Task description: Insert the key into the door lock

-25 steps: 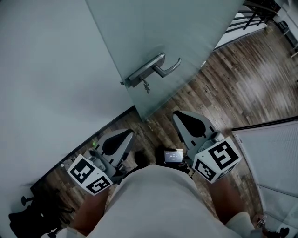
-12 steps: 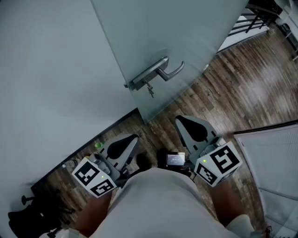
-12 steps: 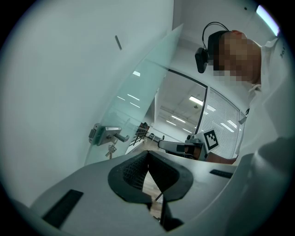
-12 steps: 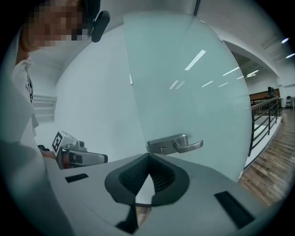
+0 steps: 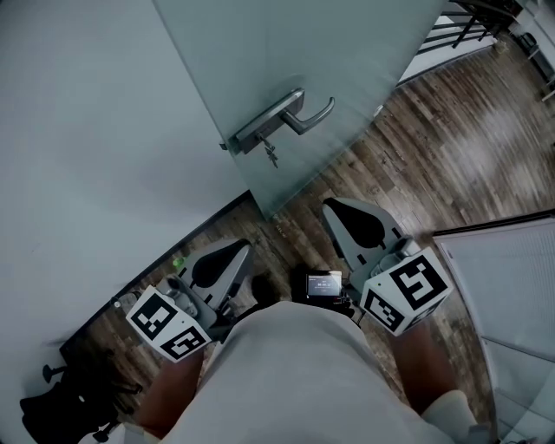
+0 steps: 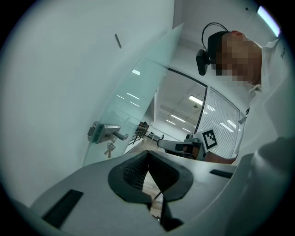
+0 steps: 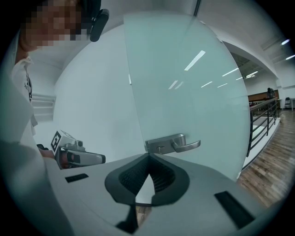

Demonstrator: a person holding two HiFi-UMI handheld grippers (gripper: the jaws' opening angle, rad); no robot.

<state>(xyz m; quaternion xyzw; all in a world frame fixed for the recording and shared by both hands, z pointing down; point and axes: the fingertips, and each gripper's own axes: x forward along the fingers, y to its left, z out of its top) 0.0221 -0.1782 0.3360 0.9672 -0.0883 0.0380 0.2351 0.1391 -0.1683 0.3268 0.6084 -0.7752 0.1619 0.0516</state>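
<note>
A frosted glass door carries a metal lock plate with a lever handle. A small bunch of keys hangs from the lock under the plate, and the keys also show in the left gripper view. My left gripper is shut and empty, low by my waist and well short of the door. My right gripper is also shut and empty, pointing at the lock plate from a distance. I cannot make out the keys in the right gripper view.
A white wall meets the door on the left. Dark wood floor spreads to the right, with a black railing at the top right and a white slatted panel beside me. A small screen device sits at my waist.
Only the head view has shifted a little. Both grippers have kept still and shut, and the keys still hang from the lock.
</note>
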